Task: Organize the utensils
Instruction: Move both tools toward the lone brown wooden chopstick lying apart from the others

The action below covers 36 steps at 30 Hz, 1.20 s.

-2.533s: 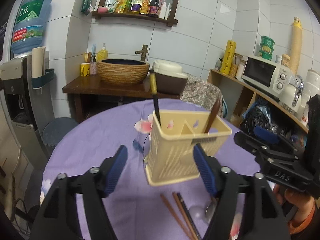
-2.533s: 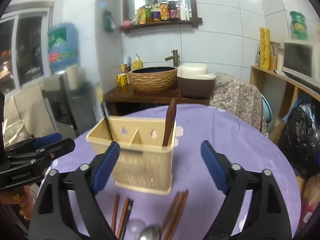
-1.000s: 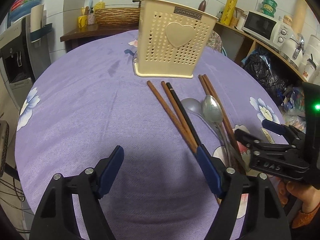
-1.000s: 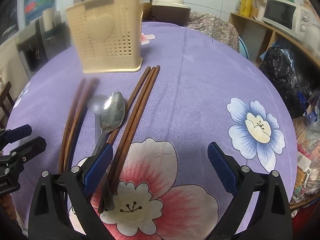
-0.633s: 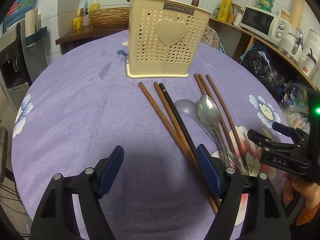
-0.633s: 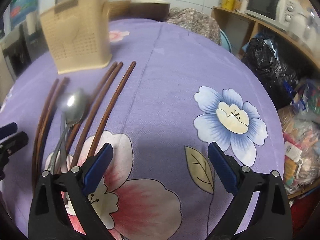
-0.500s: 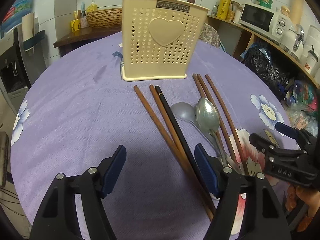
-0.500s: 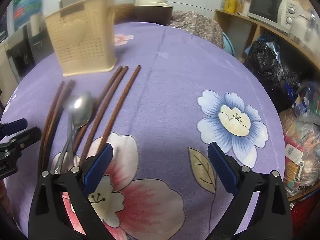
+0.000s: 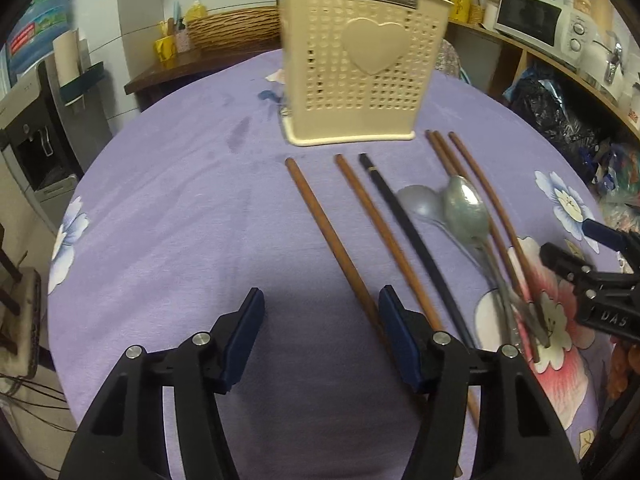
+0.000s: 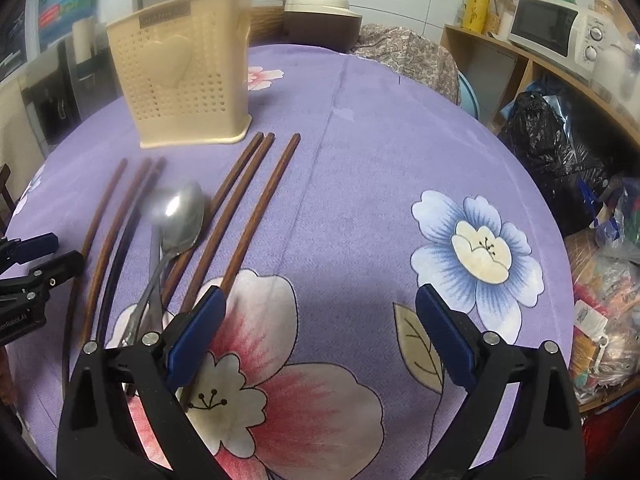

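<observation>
A cream perforated utensil holder (image 9: 360,68) with a heart on its front stands upright on the purple cloth, with two handles sticking out of its top. In front of it lie two brown chopsticks (image 9: 328,228), a black chopstick (image 9: 408,228), two metal spoons (image 9: 464,208) and three more brown chopsticks (image 9: 492,208). My left gripper (image 9: 322,336) hovers low over the cloth with its jaws closing. Nothing is pressed between them, and the leftmost chopstick runs past its right pad. My right gripper (image 10: 320,336) is open wide over the floral print, its left pad above the near end of the rightmost chopstick (image 10: 256,208).
The round table (image 10: 380,140) drops off on all sides. A black bag (image 10: 548,144) and a shelf with a microwave (image 10: 548,24) stand to the right. A water dispenser (image 9: 36,132) is on the left, and a rice cooker (image 10: 320,12) is behind the holder.
My left gripper's jaws have narrowed, and it has shifted toward the leftmost chopsticks. Earlier both grippers tilted down from the holder toward the table. The right gripper stays wide open.
</observation>
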{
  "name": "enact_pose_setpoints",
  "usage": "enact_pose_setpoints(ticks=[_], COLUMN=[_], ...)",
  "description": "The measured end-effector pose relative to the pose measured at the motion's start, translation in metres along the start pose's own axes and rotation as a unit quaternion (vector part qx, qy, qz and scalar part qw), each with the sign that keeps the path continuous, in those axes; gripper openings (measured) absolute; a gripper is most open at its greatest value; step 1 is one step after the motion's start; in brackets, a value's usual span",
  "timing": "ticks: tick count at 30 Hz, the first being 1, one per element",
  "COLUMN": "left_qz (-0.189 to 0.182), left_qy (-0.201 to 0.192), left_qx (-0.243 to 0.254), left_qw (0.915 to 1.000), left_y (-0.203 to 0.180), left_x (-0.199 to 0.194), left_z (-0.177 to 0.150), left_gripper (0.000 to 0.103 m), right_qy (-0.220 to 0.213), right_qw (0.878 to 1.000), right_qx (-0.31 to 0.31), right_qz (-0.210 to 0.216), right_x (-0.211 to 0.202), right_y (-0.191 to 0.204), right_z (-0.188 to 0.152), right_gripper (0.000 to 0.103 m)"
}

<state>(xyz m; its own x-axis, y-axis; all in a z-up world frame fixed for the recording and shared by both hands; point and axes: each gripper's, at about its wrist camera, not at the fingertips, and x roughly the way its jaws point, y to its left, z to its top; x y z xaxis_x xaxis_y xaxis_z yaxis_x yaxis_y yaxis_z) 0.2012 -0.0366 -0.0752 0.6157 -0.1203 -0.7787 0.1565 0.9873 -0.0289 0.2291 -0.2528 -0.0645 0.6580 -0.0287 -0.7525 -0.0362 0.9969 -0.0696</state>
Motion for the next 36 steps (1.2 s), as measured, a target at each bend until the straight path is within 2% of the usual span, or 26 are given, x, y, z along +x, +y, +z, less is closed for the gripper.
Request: enact_pose_setpoints(ticks=[4,6,10,15,18,21,25,26,30,33,36], left_qz=[0.02,0.011,0.009,0.008,0.008,0.008,0.011,0.01,0.003,-0.007,-0.004], left_qy=[0.0,-0.007,-0.022,-0.016,-0.015,-0.011,-0.011,-0.011,-0.005,0.003,-0.001], left_qx=[-0.017,-0.034,-0.034,-0.053,-0.056,-0.055,-0.065,-0.069,-0.087,-0.121,-0.126], left_qw=[0.9997,0.9993,0.9991,0.9984,0.9983,0.9984,0.9977,0.9975,0.9962,0.9926,0.9921], left_y=[0.017,0.024,0.021,0.025,0.026,0.03,0.041,0.043,0.047,0.058,0.056], left_x=[-0.002,-0.006,-0.006,0.005,0.007,0.009,0.006,0.006,0.009,0.012,0.013], left_z=[0.004,0.01,0.021,0.027,0.025,0.022,0.018,0.019,0.027,0.031,0.033], left_gripper=[0.06,0.06,0.06,0.059,0.059,0.059,0.059,0.059,0.059,0.059,0.059], right_qy=[-0.002,-0.006,-0.013,0.009,0.026,0.038,0.042,0.044,0.029,0.013,0.011], right_qw=[1.0,1.0,0.998,0.999,0.999,0.998,0.998,0.998,0.996,0.995,0.995], right_qx=[-0.003,0.006,0.03,0.022,0.024,0.022,0.033,0.043,0.061,0.075,0.083], right_qz=[0.019,0.026,0.045,0.043,0.034,0.036,0.019,0.031,0.061,0.057,0.056], right_x=[-0.002,-0.002,0.002,0.029,0.045,0.053,0.049,0.05,0.042,0.038,0.042], right_y=[0.001,-0.001,-0.003,0.012,0.016,0.015,-0.009,-0.016,-0.024,-0.029,-0.028], right_z=[0.009,0.013,0.021,0.041,0.046,0.044,0.038,0.038,0.043,0.05,0.056], right_gripper=[0.094,0.094,0.094,0.069,0.063,0.062,0.061,0.059,0.057,0.057,0.056])
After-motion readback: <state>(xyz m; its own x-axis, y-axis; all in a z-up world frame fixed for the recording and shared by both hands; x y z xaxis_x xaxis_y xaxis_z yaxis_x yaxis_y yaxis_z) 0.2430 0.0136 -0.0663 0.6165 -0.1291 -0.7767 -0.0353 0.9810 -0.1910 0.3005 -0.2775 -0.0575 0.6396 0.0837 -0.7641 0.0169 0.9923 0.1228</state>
